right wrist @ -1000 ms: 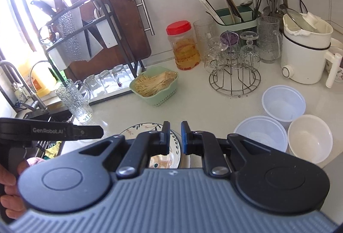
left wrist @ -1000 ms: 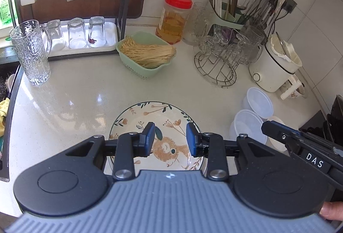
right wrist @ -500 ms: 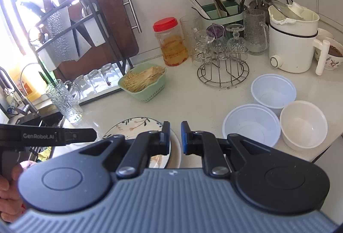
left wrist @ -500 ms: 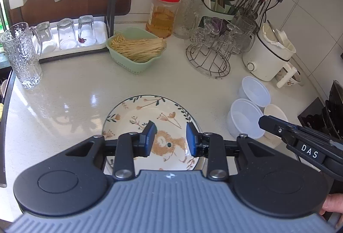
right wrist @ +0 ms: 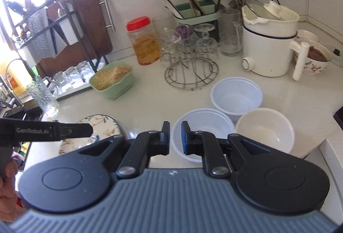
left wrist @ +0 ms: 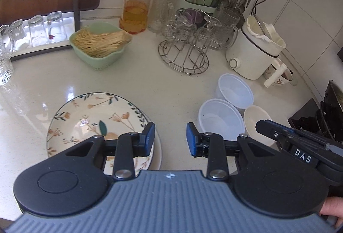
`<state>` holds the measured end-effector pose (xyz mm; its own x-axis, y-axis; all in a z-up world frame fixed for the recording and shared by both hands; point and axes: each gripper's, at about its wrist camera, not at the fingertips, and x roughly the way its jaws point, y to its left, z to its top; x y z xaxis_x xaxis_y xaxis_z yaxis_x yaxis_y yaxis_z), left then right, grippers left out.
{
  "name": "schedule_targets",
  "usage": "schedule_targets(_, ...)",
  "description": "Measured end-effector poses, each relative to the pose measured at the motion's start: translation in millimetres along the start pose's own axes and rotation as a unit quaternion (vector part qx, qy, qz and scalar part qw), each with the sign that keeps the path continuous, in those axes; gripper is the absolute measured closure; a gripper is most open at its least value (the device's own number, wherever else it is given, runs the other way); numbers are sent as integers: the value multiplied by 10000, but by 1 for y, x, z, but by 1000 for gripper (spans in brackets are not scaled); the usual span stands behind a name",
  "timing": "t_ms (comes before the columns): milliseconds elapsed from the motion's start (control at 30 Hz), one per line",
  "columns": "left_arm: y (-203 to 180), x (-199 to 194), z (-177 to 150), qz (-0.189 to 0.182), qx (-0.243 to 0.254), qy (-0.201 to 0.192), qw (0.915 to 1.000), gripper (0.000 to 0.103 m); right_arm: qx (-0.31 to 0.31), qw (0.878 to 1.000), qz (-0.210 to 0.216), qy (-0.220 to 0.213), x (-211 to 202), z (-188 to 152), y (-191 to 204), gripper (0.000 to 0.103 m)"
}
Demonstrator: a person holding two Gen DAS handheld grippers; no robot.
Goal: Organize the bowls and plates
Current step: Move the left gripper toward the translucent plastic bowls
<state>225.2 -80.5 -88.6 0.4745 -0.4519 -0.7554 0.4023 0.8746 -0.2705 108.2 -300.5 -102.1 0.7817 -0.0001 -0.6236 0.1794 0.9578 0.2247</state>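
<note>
Left fingers [left wrist: 150, 136] part-open, empty, above plate [left wrist: 90, 121]; right fingers [right wrist: 166, 138] closed, empty

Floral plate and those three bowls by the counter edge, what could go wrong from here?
The floral plate sits on another plate; a grab at its rim could lift only the top one or make it slide. The cream bowl sits near the counter's front edge, so a nudge from the right claw might tip it off. The two white plastic bowls look light and could skid.

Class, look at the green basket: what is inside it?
The green basket holds a pile of thin pale noodles. Whatever lies beneath the pile is covered.
</note>
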Motion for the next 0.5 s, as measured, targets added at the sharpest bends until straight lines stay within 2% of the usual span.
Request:
schedule_targets(300, -33, 39, 10, -125, 255, 354, 9990, 65, 201, 9991, -331, 182, -2, -15, -36, 88)
schedule_targets(500, -49, 64, 11, -217, 493, 565, 9969, 56, 490, 9969, -565, 264, -2, -26, -55, 87)
